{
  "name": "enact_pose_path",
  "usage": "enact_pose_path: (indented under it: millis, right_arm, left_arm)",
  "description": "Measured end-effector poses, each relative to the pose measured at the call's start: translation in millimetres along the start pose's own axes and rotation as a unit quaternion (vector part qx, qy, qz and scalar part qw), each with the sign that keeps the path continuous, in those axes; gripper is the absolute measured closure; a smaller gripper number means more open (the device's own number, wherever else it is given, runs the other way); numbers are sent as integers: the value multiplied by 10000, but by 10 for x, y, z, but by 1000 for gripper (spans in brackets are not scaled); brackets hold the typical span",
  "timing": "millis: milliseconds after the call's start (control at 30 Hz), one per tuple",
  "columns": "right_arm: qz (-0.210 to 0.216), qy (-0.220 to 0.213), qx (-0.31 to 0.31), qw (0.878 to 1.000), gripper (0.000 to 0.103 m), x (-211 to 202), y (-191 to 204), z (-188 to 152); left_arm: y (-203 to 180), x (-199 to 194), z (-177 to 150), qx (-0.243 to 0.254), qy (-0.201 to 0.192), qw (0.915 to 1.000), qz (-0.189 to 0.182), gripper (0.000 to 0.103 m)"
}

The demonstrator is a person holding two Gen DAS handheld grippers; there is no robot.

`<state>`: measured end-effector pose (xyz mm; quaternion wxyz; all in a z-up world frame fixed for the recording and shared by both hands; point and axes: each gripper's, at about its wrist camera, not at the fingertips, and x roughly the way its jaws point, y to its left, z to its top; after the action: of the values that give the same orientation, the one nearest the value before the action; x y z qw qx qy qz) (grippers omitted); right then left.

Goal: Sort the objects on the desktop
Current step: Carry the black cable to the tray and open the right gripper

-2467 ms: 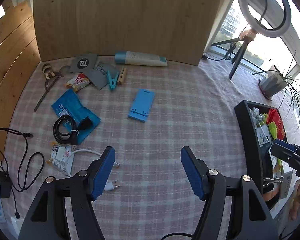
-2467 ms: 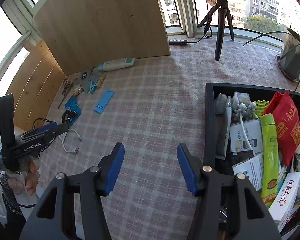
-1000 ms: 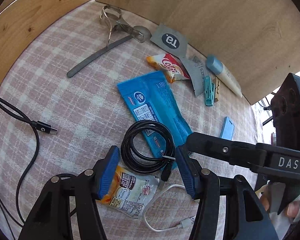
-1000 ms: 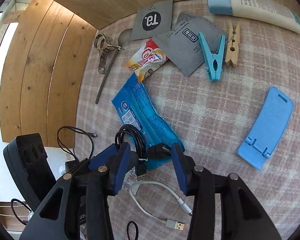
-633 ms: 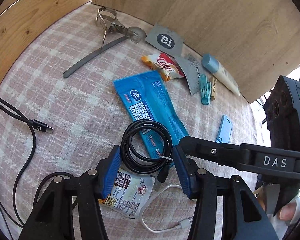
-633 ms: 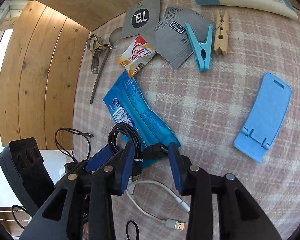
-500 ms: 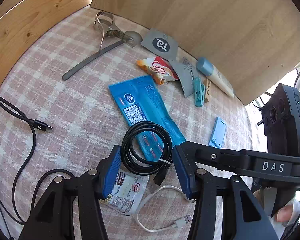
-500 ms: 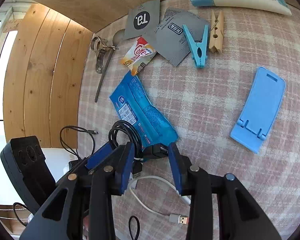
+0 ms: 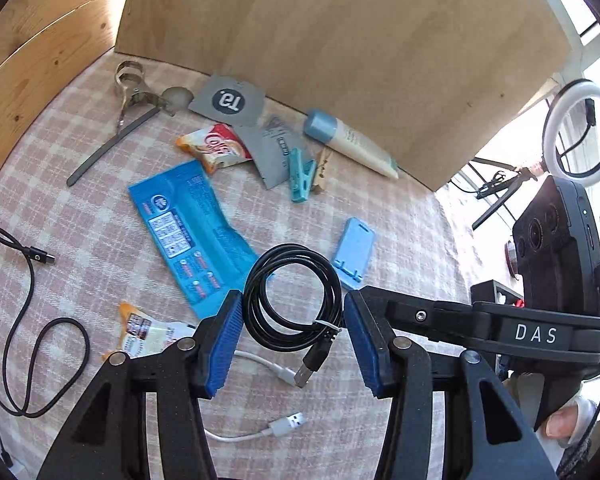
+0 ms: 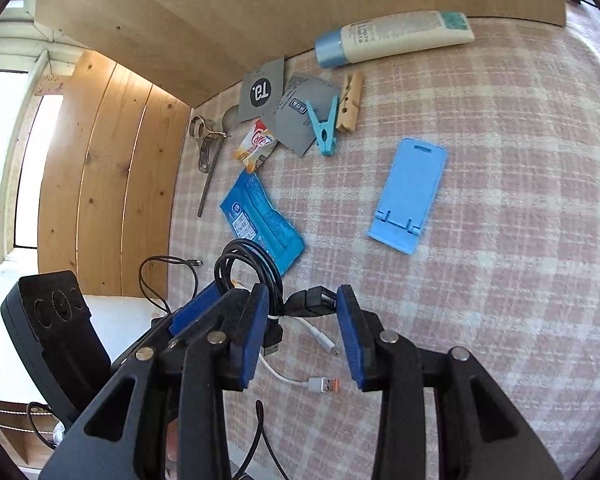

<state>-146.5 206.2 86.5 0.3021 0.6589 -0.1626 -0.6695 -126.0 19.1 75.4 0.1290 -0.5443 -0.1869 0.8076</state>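
Observation:
A coiled black USB cable (image 9: 292, 300) hangs lifted above the checked tablecloth (image 9: 400, 208). My left gripper (image 9: 292, 340) has its blue pads on both sides of the coil. My right gripper (image 10: 302, 320) is shut on the cable's plug end (image 10: 312, 300); the coil (image 10: 248, 272) stands up by its left finger. On the cloth lie a blue snack packet (image 9: 188, 228), a blue phone stand (image 10: 410, 194), a cream tube (image 10: 392, 36), blue (image 10: 324, 126) and wooden (image 10: 350, 102) clothespins, grey sachets (image 9: 228, 100), a coffee sachet (image 9: 216, 148) and a metal tool (image 9: 128, 116).
A white USB cable (image 9: 268, 432) and a small food packet (image 9: 148, 332) lie under the grippers. A loose black cable (image 9: 24, 320) runs along the left edge. Wooden boards (image 9: 340, 40) wall the back and left. A ring light (image 9: 580, 128) stands at the far right.
The black coiled cable has come up off the blue packet and the cloth, held between both grippers. Both views have pulled back and higher, showing more of the table.

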Motion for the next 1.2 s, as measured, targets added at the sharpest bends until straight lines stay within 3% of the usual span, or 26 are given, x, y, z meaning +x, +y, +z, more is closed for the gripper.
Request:
enact_pose_path:
  millis: [400, 633, 967, 1100, 1200]
  right_arm:
    - [0, -956, 766, 9925, 67, -1332, -943, -472]
    - [-101, -1437, 1186, 9824, 67, -2244, -1724, -817]
    - [-444, -1999, 1677, 9643, 67, -3480, -2866, -1278]
    - [-532, -2125, 1758, 9598, 67, -3781, -3149, -1446]
    - [-669, -2174, 1724, 9584, 67, -3916, -3255, -1538]
  left_arm:
    - [-1429, 98, -335, 1092, 244, 9930, -373, 55]
    - [-2519, 296, -669, 1683, 425, 9825, -674, 55]
    - [-4120, 673, -1252, 2431, 761, 9605, -1119, 56]
    - [-4551, 784, -1463, 2684, 834, 9533, -1104, 57]
    - [-4710, 818, -1567, 2708, 874, 9524, -1091, 57]
